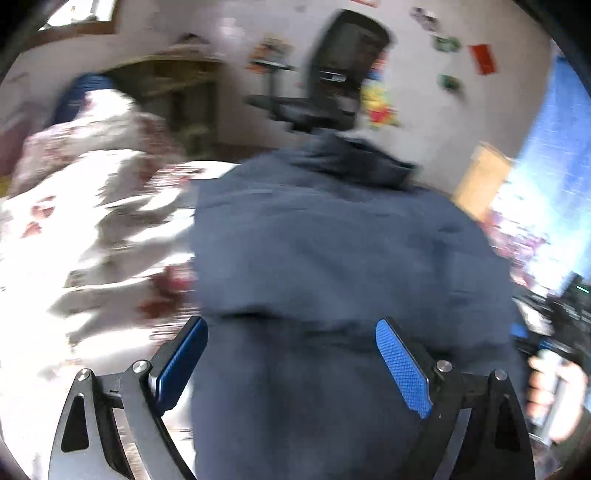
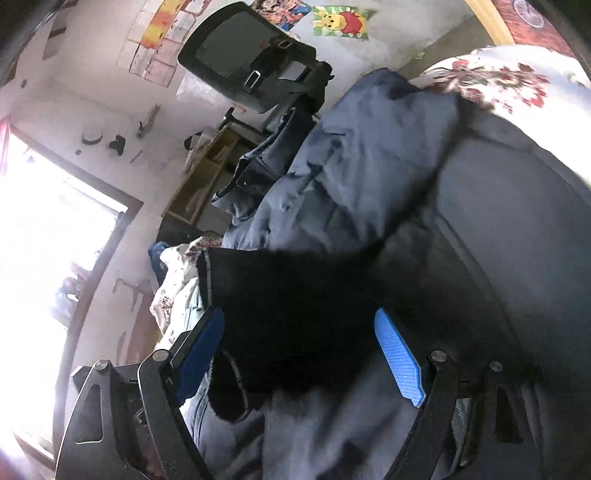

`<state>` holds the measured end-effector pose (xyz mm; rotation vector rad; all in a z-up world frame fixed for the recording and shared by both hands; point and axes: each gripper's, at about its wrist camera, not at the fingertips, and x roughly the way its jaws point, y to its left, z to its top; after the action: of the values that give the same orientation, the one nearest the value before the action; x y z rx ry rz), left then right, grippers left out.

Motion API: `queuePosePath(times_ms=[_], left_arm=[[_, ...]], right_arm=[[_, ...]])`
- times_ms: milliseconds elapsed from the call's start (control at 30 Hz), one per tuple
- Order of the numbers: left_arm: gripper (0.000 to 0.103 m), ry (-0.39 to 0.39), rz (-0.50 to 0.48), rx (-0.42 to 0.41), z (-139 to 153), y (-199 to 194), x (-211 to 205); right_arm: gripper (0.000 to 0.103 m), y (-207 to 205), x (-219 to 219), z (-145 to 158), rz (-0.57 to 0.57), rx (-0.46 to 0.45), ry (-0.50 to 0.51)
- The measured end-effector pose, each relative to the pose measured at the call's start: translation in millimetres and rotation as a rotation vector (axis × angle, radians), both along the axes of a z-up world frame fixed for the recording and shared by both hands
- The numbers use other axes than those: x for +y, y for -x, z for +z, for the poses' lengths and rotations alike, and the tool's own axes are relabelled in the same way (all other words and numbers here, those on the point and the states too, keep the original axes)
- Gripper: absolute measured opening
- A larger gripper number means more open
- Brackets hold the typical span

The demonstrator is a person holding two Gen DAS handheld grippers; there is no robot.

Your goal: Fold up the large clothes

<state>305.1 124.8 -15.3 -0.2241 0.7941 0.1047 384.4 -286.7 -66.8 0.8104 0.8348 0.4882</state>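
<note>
Navy cloth fills the left wrist view: a large dark blue garment [image 1: 332, 258] lies spread over a floral bedsheet [image 1: 92, 221], its hood or collar at the far end toward the black office chair [image 1: 332, 74], laid flat, I would judge, so that it can be folded; the left gripper [image 1: 291, 365] hangs over the near hem with its blue pads well apart and nothing pinched between them, which looks like a fresh approach to the cloth; at the right edge a hand [image 1: 554, 391] grips the handle of the other tool; this view alone shows the garment's whole outline, though blurred. From the right wrist view, tilted hard, the same garment [image 2: 369, 166] runs away to the far right where the sheet [image 2: 498, 81] shows; the right gripper [image 2: 301, 354] also stands open, a darker black fold [image 2: 295, 302] lying between its fingers but not squeezed; only here do the bright window [image 2: 48, 240], the cartoon poster [image 2: 341, 22] and the crumpled collar show.
</note>
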Motion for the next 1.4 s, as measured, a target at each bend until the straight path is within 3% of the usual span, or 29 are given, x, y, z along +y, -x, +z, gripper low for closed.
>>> queuePosePath(times_ms=[167,300,467,533,567,600,700,767,933,1133,1267,1400], left_arm=[[0.092,0.078,0.121,0.059,-23,12,36],[0.092,0.152,0.177,0.059,-27,12,55],[0.092,0.155,0.189,0.038,-16,0,59],[0.092,0.142,0.179,0.026,-12,-2,57],[0.092,0.133,0.177,0.022,-11,-2,54],[0.092,0.124,0.172,0.017,-10,-2,52],[0.092,0.118,0.143,0.014,-11,-4,48],[0.092,0.106,0.118,0.017,-9,-6,46],[0.092,0.054,0.067,0.007,-1,-13,45],[0.092,-0.031,-0.035,0.014,12,-41,37],[0.092,-0.082,-0.103,0.030,11,-72,20],[0.092,-0.088,-0.163,0.102,-6,-109,-1]], right_arm=[[0.080,13,-10,-1,-0.011,-0.026,0.036],[0.080,8,-1,6,0.039,-0.038,0.091],[0.076,2,15,10,0.077,-0.032,0.208],[0.057,-2,22,15,0.060,-0.030,0.242],[0.035,-3,23,18,0.056,-0.020,0.242],[0.020,-6,23,20,0.034,0.005,0.257],[0.006,-6,18,28,0.017,0.027,0.266],[0.004,-2,18,40,0.027,0.003,0.291],[0.004,7,26,98,-0.015,-0.110,0.476],[0.004,-19,28,162,-0.090,-0.174,0.631],[0.004,-43,44,167,-0.048,-0.196,0.751],[0.004,-60,52,148,-0.025,-0.174,0.827]])
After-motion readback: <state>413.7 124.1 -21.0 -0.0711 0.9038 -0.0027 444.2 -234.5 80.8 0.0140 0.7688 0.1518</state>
